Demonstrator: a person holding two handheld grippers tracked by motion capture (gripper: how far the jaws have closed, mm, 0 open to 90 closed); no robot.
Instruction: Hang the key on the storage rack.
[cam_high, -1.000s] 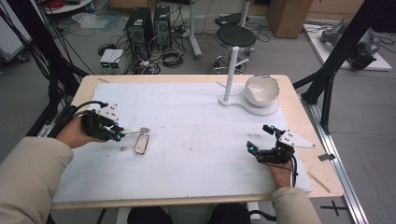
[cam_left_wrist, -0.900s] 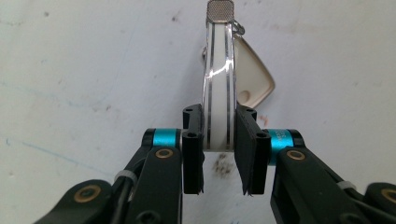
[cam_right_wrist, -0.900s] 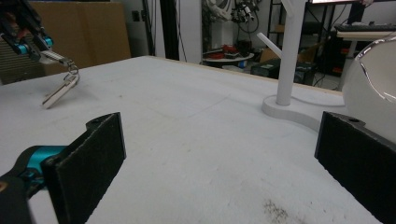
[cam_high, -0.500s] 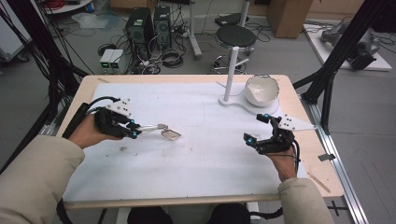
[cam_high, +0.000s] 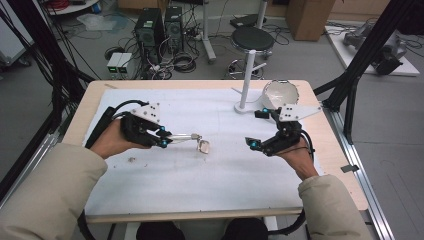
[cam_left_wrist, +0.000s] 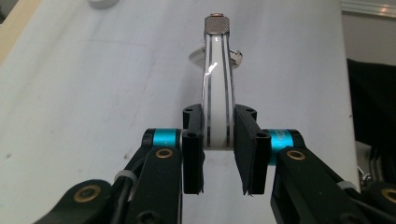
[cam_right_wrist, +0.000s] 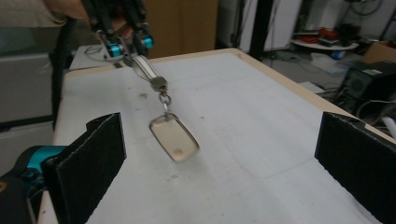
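Observation:
A keychain hangs above the white mat: a white strap (cam_high: 181, 137) with a metal clasp and a clear oblong tag (cam_high: 203, 146). My left gripper (cam_high: 164, 141) is shut on the strap's end, left of the table's middle. In the left gripper view the strap (cam_left_wrist: 217, 88) runs straight out from between the jaws of the left gripper (cam_left_wrist: 218, 137). My right gripper (cam_high: 253, 129) stands wide open at the right, apart from the tag and facing it. In the right gripper view the tag (cam_right_wrist: 173, 136) dangles tilted between the open jaws of the right gripper (cam_right_wrist: 224, 149), farther off.
A white bowl (cam_high: 280, 93) and a white post on a round base (cam_high: 245, 85) stand at the table's back right. A small crumb (cam_high: 132, 160) lies on the mat (cam_high: 200, 190) near the left hand. A stool (cam_high: 252, 37) and computer gear are on the floor behind.
My left gripper has carried the keychain rightward and lifted it off the mat, so the tag now dangles. The right gripper has moved in toward the middle.

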